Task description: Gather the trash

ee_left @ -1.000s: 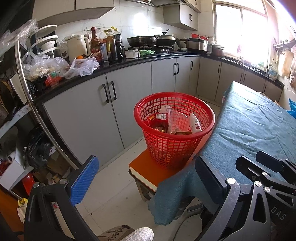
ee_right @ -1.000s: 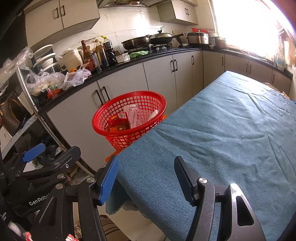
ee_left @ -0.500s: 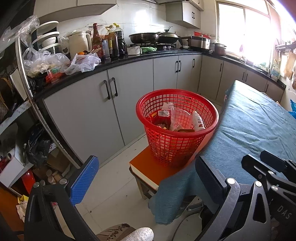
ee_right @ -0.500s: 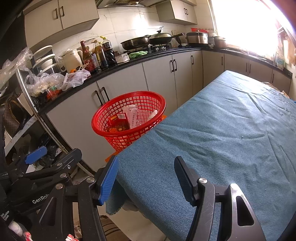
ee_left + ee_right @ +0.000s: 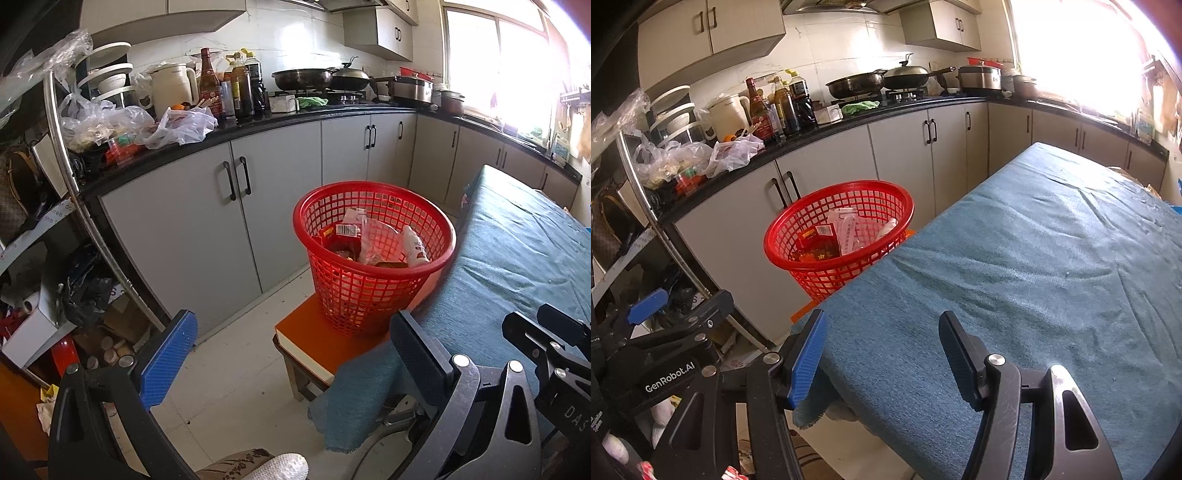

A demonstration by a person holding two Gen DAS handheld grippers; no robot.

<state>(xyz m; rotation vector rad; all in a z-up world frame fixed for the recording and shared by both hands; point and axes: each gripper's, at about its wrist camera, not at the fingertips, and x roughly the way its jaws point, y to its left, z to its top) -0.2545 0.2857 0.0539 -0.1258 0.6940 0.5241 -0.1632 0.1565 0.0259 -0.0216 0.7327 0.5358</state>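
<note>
A red mesh basket [image 5: 373, 295] stands on an orange stool [image 5: 317, 339] beside the table. It holds wrappers, a red packet and a white bottle [image 5: 414, 246]. It also shows in the right wrist view [image 5: 816, 273]. My left gripper [image 5: 291, 347] is open and empty, held low in front of the stool. My right gripper [image 5: 881, 352] is open and empty above the near corner of the blue tablecloth [image 5: 1034, 277]. The left gripper's body shows at the left of the right wrist view.
Grey kitchen cabinets [image 5: 207, 229] with a black counter run behind the basket, crowded with bottles, a kettle, plastic bags and pans. A metal rack [image 5: 70, 177] with clutter stands at the left. White tiled floor [image 5: 229, 373] lies between cabinets and stool.
The left wrist view has drifted slightly, so the basket sits a little higher and further right. The right gripper has barely moved. Both stay open.
</note>
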